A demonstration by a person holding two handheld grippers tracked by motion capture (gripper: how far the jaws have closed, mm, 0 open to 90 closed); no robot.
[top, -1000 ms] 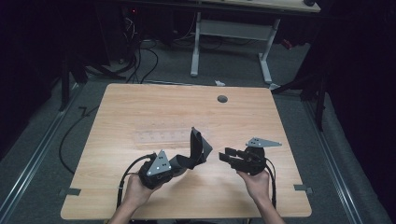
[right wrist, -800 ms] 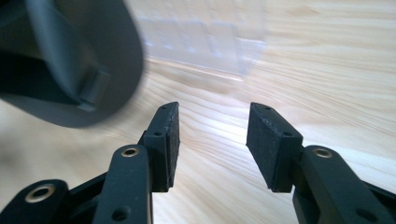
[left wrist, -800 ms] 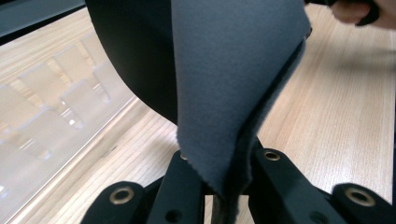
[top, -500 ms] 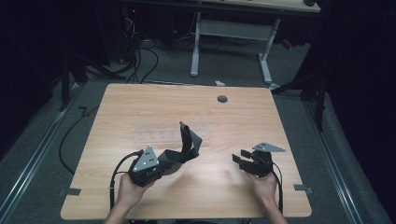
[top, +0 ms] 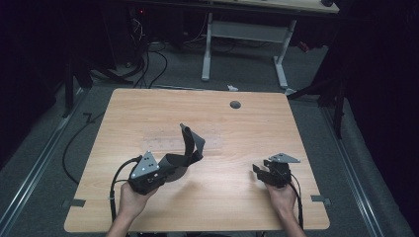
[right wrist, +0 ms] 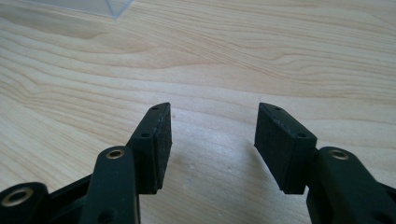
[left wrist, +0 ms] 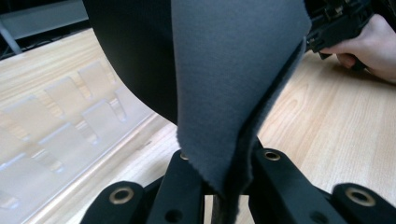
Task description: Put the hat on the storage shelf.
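A dark grey fabric strip (top: 191,144) curls upward over the wooden table (top: 237,133). My left gripper (top: 170,164) is shut on the strip's lower end. In the left gripper view the fabric (left wrist: 233,70) rises from between the pinched jaws of the left gripper (left wrist: 219,175). My right gripper (top: 258,170) sits low over the table at the right, apart from the fabric. Its jaws have just been opening. In the right gripper view the right gripper (right wrist: 212,140) stands open with only bare wood between its pads.
A clear plastic tray (top: 163,144) lies flat on the table behind the left gripper, also visible as a tray (left wrist: 56,107) beside the fabric. A round cable hole (top: 235,104) is at the table's far side. Cables (top: 74,143) trail on the floor at the left.
My left gripper has carried the fabric to the left, away from the right gripper. The right gripper has sunk toward the table and its jaws stand wider.
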